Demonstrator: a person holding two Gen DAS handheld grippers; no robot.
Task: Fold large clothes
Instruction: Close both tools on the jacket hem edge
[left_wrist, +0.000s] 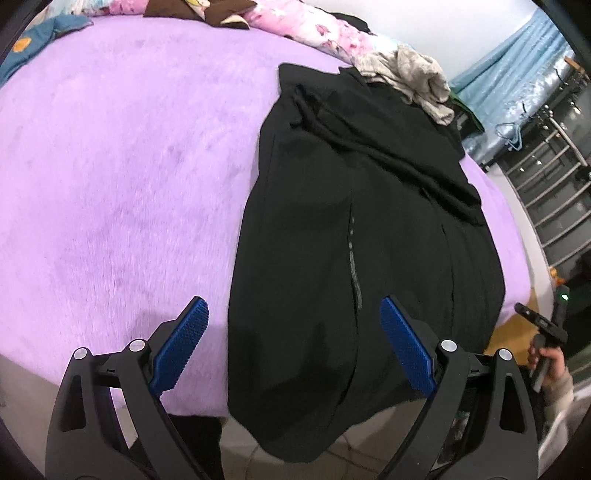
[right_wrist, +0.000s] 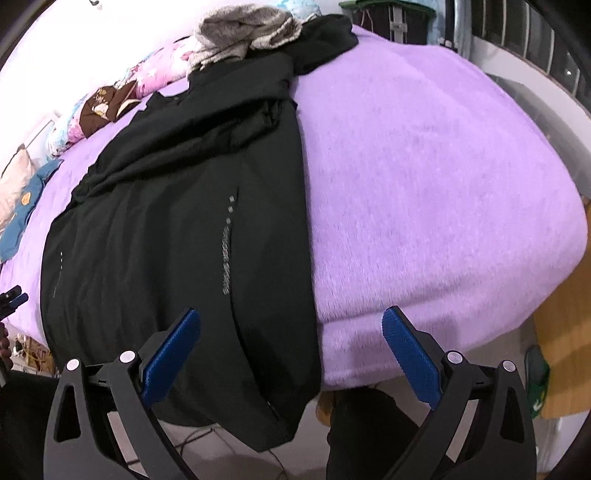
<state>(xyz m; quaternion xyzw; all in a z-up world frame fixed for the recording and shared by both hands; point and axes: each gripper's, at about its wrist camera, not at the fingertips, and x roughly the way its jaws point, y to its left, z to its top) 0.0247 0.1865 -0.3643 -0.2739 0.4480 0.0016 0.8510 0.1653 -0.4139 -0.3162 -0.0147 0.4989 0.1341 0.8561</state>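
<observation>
A: Where do we stand? The black garment (left_wrist: 354, 229) lies lengthwise on the purple bed (left_wrist: 110, 166), its near hem hanging over the bed edge at 6 o'clock in both views.

B: And both tongs are spread wide with nothing between the blue pads. The left tongs (left_wrist: 293, 339) hover over the hem's left half; the right tongs (right_wrist: 291, 354) hang over its right edge, one pad above cloth, the other above bare blanket.

A: Then we judge the step to be taking the hem corners. We should bring each pad pair down at an outer corner, pinch the full thickness, and lift evenly so the fold lands square toward 12 o'clock.

B: The sleeve lying crumpled across the upper body could bunch inside the fold; we'd flatten it first.

A: What can't we make out?

B: The hem's lowest part is hidden behind the tongs' frames. The collar end at 12 o'clock sits under a grey garment (right_wrist: 243, 33), so we cannot tell its layout. How many layers lie there is also unclear.
</observation>
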